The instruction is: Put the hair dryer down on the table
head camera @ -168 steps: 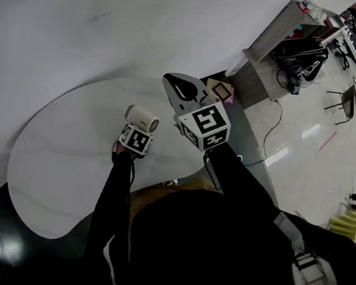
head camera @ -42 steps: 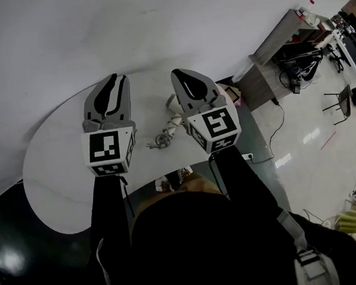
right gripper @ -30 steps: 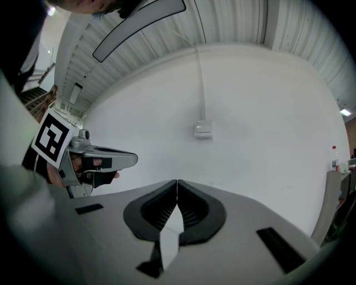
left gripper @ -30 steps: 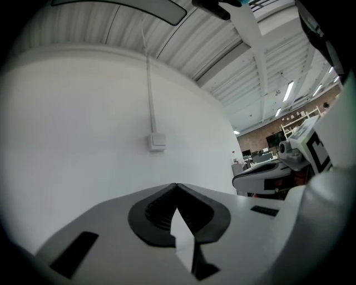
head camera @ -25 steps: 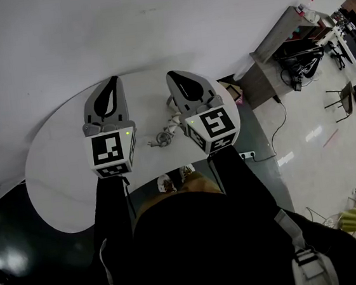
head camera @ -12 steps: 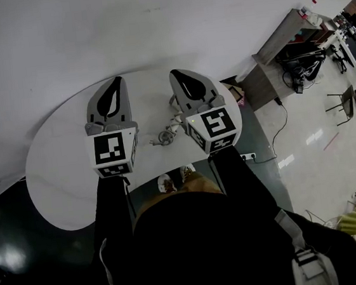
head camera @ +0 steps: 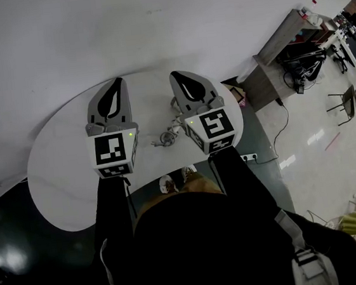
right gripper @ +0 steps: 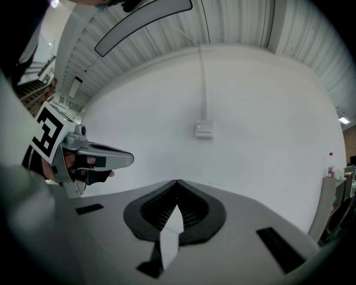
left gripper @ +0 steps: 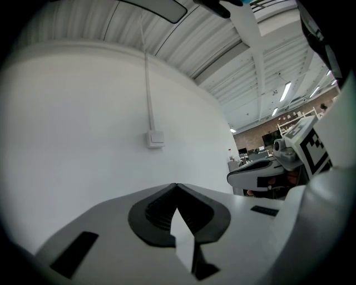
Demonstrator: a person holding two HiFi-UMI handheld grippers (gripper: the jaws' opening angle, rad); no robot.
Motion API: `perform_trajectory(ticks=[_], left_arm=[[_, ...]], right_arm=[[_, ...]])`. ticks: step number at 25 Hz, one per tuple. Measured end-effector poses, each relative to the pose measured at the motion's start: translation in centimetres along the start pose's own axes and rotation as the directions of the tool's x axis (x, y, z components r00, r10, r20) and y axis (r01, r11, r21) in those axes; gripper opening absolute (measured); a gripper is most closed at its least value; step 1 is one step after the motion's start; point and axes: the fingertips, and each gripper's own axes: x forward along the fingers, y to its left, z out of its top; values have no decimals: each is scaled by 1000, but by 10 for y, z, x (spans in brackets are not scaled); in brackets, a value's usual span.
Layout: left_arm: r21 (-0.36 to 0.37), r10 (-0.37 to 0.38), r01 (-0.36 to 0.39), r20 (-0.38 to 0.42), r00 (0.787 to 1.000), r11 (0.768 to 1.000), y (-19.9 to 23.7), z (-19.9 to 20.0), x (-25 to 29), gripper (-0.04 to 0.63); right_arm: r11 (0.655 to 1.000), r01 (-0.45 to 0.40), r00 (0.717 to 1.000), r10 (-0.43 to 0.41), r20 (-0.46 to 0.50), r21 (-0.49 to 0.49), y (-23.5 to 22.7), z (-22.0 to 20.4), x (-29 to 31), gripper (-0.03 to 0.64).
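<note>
Since the hair dryer [head camera: 174, 121] lies on the surface [head camera: 60, 177] between the left gripper [head camera: 117, 83] and right gripper [head camera: 174, 76], the putting-down looks finished.
Both sets of fingers are pressed together on nothing; the next move is probably just to draw both away without knocking it.

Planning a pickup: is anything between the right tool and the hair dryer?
Nothing visible. The hair dryer lies on the table between the left tool and right tool, partly hidden under the right one, its coiled cord beside it.
</note>
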Motion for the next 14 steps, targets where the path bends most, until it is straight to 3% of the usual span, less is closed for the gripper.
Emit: perform_trajectory(ticks=[14], left_arm=[[-20,3,-3,-2,1000,1000,3,-1,-1,15]], right_arm=[[1000,27,1000,-27,11,7,0,4,1,28]])
